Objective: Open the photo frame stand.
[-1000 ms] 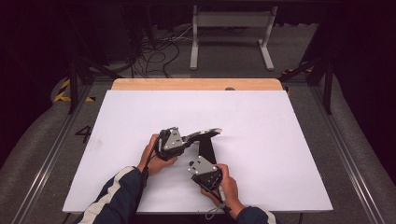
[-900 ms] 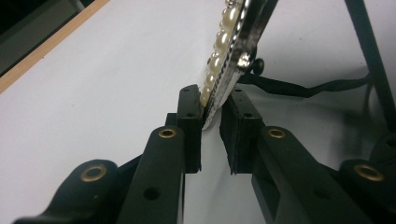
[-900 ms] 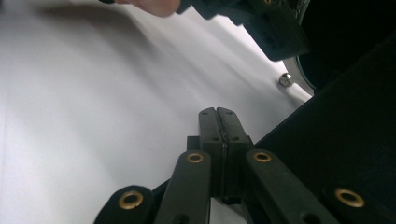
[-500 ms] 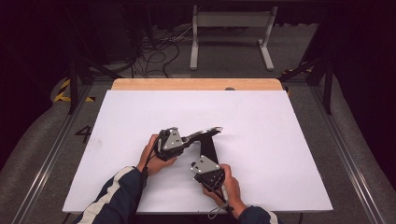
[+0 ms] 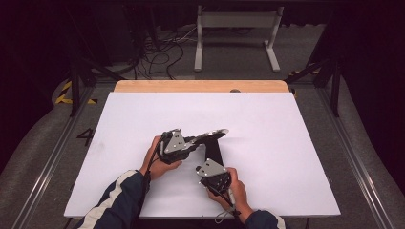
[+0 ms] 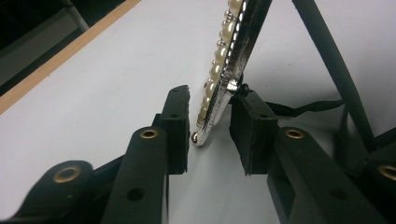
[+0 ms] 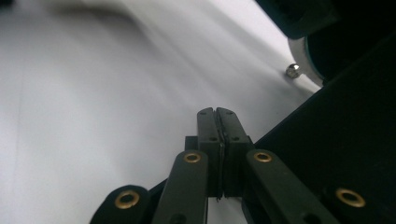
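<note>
Here, 1 pearl-edged frame (image 6: 227, 60), 2 grippers: left (image 6: 210, 133), right (image 7: 217, 116).

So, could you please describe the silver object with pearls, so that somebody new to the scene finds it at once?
Start at the white table; near its middle the two hands meet. Between the fingers of the left gripper stands a silver picture frame, tilted on its black back stand. A row of pearl beads along its shiny edge sets it apart from the black grippers.
</note>
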The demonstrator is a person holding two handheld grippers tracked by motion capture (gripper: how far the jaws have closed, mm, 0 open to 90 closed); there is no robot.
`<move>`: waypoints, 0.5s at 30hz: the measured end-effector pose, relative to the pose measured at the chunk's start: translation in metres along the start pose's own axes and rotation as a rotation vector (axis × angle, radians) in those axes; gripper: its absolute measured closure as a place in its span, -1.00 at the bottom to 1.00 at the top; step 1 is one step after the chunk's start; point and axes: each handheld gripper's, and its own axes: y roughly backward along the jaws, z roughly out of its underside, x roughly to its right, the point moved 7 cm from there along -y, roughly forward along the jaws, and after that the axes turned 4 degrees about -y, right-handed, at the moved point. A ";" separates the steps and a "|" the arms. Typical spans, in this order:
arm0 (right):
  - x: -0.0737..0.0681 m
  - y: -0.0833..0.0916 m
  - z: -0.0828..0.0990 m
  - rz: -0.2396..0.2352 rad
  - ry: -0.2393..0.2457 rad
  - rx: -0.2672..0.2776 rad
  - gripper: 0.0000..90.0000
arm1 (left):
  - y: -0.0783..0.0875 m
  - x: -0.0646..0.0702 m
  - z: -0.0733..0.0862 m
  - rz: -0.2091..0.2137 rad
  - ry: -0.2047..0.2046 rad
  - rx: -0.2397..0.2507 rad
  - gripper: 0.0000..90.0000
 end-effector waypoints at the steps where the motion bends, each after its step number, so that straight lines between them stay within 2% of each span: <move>1: 0.000 0.000 0.000 0.000 0.000 0.000 1.00 | -0.001 0.000 0.000 0.004 0.004 0.000 0.50; 2: 0.002 0.002 -0.002 0.004 -0.006 0.022 1.00 | -0.003 0.000 0.000 0.003 0.012 0.000 0.38; 4: 0.003 0.003 -0.003 0.006 -0.009 0.032 1.00 | -0.004 0.000 0.001 0.000 0.013 -0.004 0.37; 6: 0.004 0.006 -0.004 0.008 -0.017 0.041 1.00 | -0.007 0.000 0.001 0.001 0.009 -0.006 0.40; 8: 0.004 0.008 -0.005 0.019 -0.022 0.059 1.00 | -0.009 0.001 0.001 0.012 0.001 -0.014 0.59; 10: 0.003 0.010 -0.006 0.023 -0.027 0.070 1.00 | -0.009 0.001 0.001 0.000 -0.008 -0.019 0.69; 15: -0.001 0.009 -0.008 0.025 -0.008 0.069 1.00 | -0.009 0.001 0.001 0.003 -0.001 -0.021 0.70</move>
